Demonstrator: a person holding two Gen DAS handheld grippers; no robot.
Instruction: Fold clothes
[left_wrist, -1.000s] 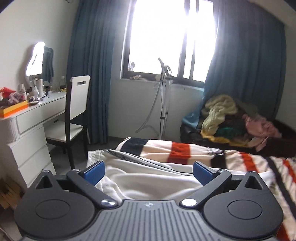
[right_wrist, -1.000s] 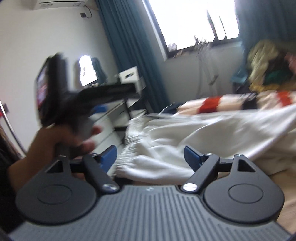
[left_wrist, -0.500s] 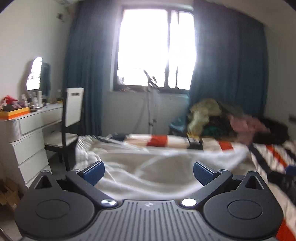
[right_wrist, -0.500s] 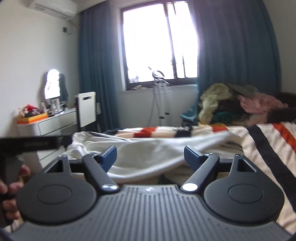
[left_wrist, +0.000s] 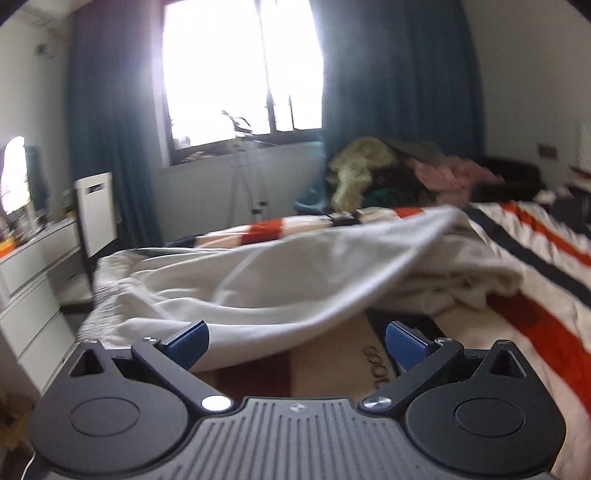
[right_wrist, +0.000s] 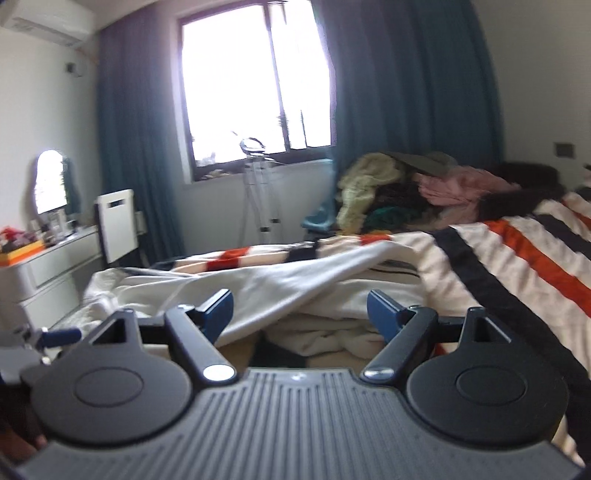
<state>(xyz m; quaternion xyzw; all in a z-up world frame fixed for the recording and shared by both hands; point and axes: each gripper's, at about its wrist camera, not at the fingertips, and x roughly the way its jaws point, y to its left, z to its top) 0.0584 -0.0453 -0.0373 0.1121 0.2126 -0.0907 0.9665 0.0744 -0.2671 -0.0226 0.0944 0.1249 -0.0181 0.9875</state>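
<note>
White cloth: a garment (left_wrist: 288, 280) lies spread across the striped blanket (left_wrist: 535, 295) on the bed, one flap laid slantwise over the rest, ribbed edge at the bed's left end. The fabric is rumpled beneath the flap, not squared up. Whether this slant is a fold in progress or a loose heap awaiting one, the views do not settle.

Left gripper (left_wrist: 295, 341): jaws wide apart, nothing between the blue pads. It hangs low at the near edge of the garment, left pad just at the cloth's hem; contact cannot be told.

Right gripper (right_wrist: 299, 312): jaws likewise wide, empty. It faces the same cloth from the near side, and the left gripper's tip shows at the left edge of the right view.

Judgement: both tools sit side by side along the near hem, open, which suits either letting go of an edge or reaching for one.

Background: a clothes pile (right_wrist: 406, 192) by the curtain (right_wrist: 406, 92), well apart from the garment; chair (right_wrist: 116, 223) and dresser (right_wrist: 48, 266) at left. Motion blur in both views.
</note>
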